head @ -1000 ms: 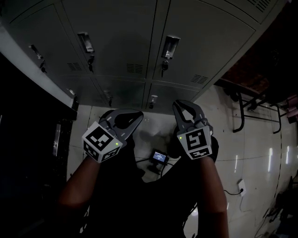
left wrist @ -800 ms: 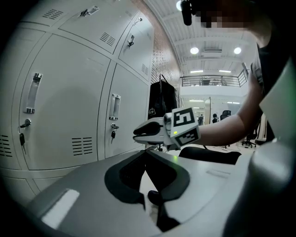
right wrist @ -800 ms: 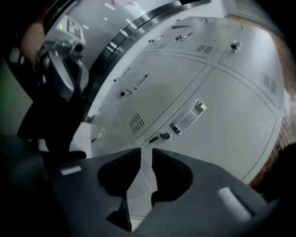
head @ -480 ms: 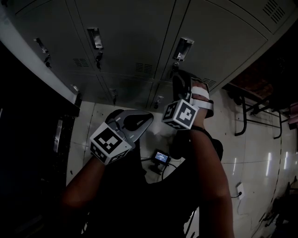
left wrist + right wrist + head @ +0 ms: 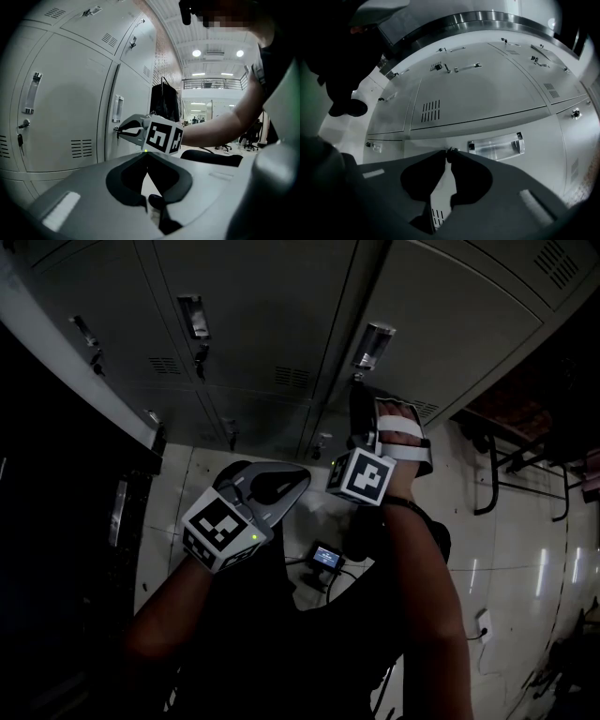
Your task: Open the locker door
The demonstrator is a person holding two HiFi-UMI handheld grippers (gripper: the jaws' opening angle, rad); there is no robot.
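Note:
The grey locker door (image 5: 450, 324) has a recessed metal handle (image 5: 375, 345) with a small key lock (image 5: 357, 378) just below it. My right gripper (image 5: 357, 392) is raised to that lock. Its jaws are closing, and its tips pinch the small key stub (image 5: 449, 150) beneath the handle (image 5: 496, 144). The left gripper view shows the right gripper (image 5: 118, 130) with its tips at the lock, below the handle (image 5: 117, 108). My left gripper (image 5: 302, 476) hangs lower, away from the lockers, shut with nothing in it (image 5: 144, 154).
More grey lockers stand to the left, one with its own handle (image 5: 193, 317), above a lower row near the floor. A dark cabinet (image 5: 56, 521) stands at the left. A small screen device (image 5: 324, 557) with cables lies on the tiled floor. A metal frame (image 5: 497, 474) stands at the right.
My right gripper rose from beside the left one up to the lock under the handle and closed in on it. The left gripper barely moved.

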